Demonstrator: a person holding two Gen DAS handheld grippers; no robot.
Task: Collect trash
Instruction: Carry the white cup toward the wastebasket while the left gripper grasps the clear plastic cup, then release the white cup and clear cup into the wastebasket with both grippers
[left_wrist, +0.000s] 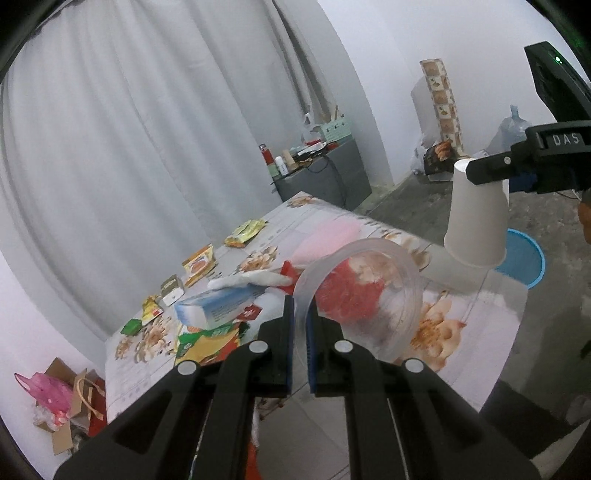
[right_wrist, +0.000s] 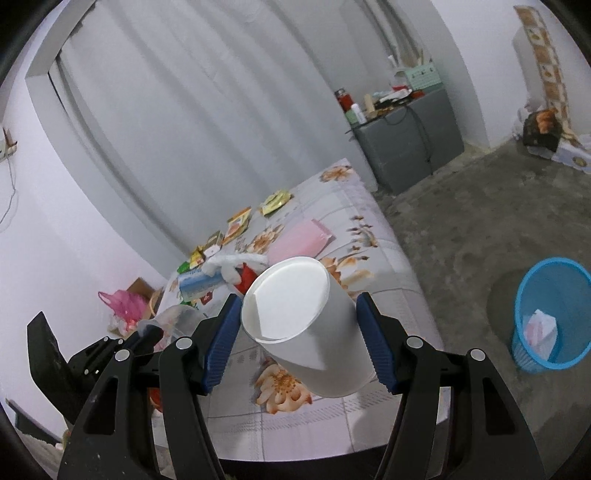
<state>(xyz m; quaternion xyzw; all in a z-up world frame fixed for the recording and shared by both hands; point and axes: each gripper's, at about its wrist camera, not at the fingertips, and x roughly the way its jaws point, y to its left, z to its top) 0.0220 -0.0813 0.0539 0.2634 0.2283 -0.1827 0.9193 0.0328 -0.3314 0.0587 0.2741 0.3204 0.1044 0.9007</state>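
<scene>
A: Biggest first. Where's your bin (right_wrist: 550, 314)?

B: Blue basket on the floor, ahead and right of your right claw (right_wrist: 297, 332), well clear of the table (right_wrist: 384, 266). Some paper already lies inside it.

A: And the cup (right_wrist: 314, 332)?

B: White paper cup, lying sideways between your right claw's blue pads, which clamp its wall from both sides; its flat base faces forward. It looks light and crushable, so I'd keep the squeeze gentle, low on the wall near the stiffer base.

A: The left claw (left_wrist: 301, 332)?

B: Nearly together, pinching the rim of a clear plastic tub (left_wrist: 369, 295). Thin, slick, springy; it may slip. Something red shows through it.

A: Smaller stuff?

B: Wrappers (left_wrist: 243, 232) and a carton (left_wrist: 218, 308) on the table, beyond your left claw.
</scene>
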